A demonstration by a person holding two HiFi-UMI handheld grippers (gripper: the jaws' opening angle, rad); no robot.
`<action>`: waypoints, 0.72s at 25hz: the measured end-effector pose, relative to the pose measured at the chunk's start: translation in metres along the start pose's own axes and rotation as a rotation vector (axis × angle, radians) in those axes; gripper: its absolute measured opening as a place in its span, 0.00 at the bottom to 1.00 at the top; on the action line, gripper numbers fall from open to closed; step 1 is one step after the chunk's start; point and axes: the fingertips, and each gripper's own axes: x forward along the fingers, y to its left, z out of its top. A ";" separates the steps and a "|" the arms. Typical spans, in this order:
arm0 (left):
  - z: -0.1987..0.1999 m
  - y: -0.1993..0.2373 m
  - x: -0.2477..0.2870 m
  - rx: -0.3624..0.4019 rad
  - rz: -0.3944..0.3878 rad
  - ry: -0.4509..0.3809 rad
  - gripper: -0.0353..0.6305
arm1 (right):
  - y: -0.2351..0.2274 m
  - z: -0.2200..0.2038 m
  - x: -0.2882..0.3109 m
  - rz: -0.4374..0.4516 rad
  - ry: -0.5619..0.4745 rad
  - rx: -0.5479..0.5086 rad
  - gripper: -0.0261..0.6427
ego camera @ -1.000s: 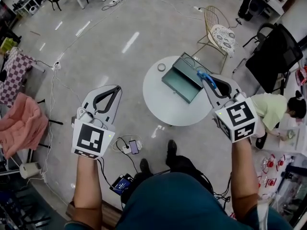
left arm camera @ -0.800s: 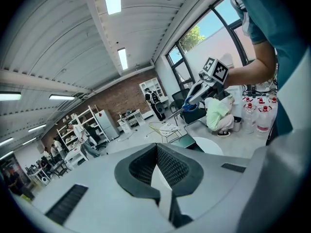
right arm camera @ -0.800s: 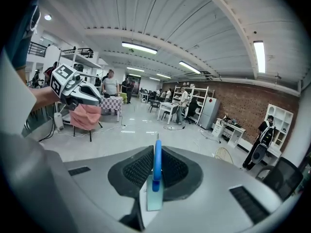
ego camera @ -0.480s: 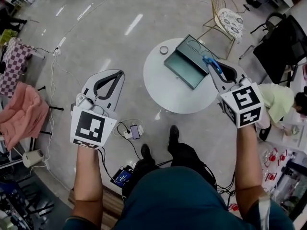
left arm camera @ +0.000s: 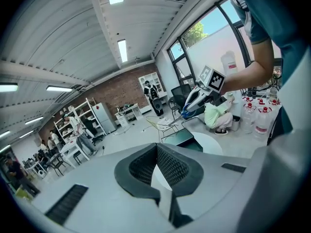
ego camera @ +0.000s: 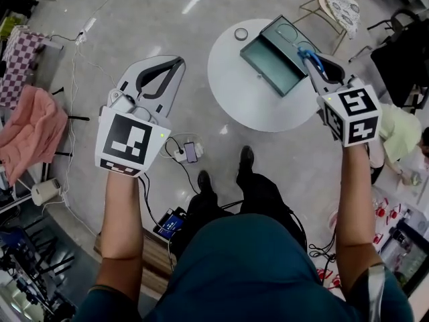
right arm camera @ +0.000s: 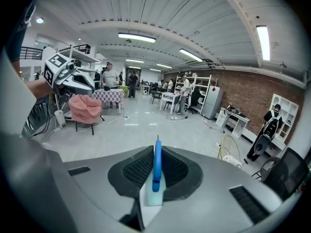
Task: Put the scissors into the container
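both grippers have climbed higher in the head view since a second ago. the round table and the green container have slid up toward the top edge with them, so more of the person's body and legs fills the bottom. the right gripper still sits at the container's right end, as before, its jaws pinched on the scissors. in its own view a blue strip stands edge-on between the pads, with a thin dark tip poking out above. the left gripper is out over the floor, well apart from the table. its jaws are brought together at the tips with nothing between them, same as earlier. the container lies open on the table, and the scissors are held at its right edge.

how high the scissors hang above the container is hard to say. looking down, they just overlap its right corner, which the gripper covers. only the blue part and that tip show, so the blades can't be made out. the right gripper's own view looks out across the room, not at the container. a small ring lies on the table just left of the container, too small to tell what it is. the wire chair beyond is cut off by the top edge.
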 end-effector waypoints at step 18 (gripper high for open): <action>-0.062 -0.004 0.054 -0.046 -0.024 0.039 0.08 | 0.003 -0.079 0.105 0.038 0.115 0.019 0.12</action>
